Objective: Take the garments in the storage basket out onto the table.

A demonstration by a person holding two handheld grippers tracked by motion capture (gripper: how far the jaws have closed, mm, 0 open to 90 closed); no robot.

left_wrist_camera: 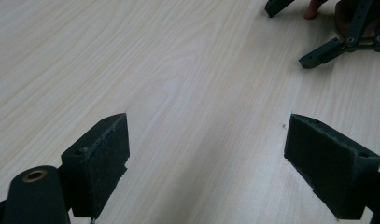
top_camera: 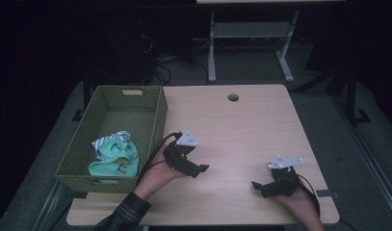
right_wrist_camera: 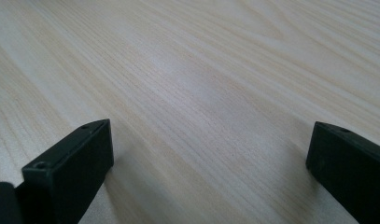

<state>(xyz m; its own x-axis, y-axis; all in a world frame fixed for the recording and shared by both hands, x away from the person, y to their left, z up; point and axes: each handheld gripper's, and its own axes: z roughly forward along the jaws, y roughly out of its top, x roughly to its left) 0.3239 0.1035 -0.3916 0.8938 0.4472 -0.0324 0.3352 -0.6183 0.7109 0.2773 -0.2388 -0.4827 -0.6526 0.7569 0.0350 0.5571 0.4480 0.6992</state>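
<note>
Pale wood grain runs under both of our grippers, and nothing lies between either pair of jaws. Nearest to us in the high view, our right gripper [top_camera: 259, 186] rests low over the front right part of the table [top_camera: 241, 125], held in our right hand [top_camera: 299, 202], its grey three-cornered plate on top; in the right gripper view [right_wrist_camera: 211, 154] its two black jaws stand wide apart with bare tabletop [right_wrist_camera: 192, 70] in the gap. A little farther in and to the left, our left gripper [top_camera: 201, 169] sits in our left hand [top_camera: 157, 175], a plaid sleeve [top_camera: 124, 214] coming in from the bottom edge and a black cable trailing back from it. In the left gripper view [left_wrist_camera: 206, 154] its padded jaws are likewise spread wide over bare wood [left_wrist_camera: 131, 56], and the right gripper [left_wrist_camera: 337, 44] shows farther off at the top right corner, well apart from it. Just beside the left hand, on the left edge of the table, stands a green woven basket [top_camera: 155, 120]. In its near end lies a crumpled mint-green cloth [top_camera: 117, 159] with a striped piece [top_camera: 107, 141] bunched against it; neither gripper touches it. Beyond the grippers the tabletop has a round cable hole [top_camera: 233, 97] near its far edge, and past that we see the grey legs of another table [top_camera: 212, 53] on the dark floor.
</note>
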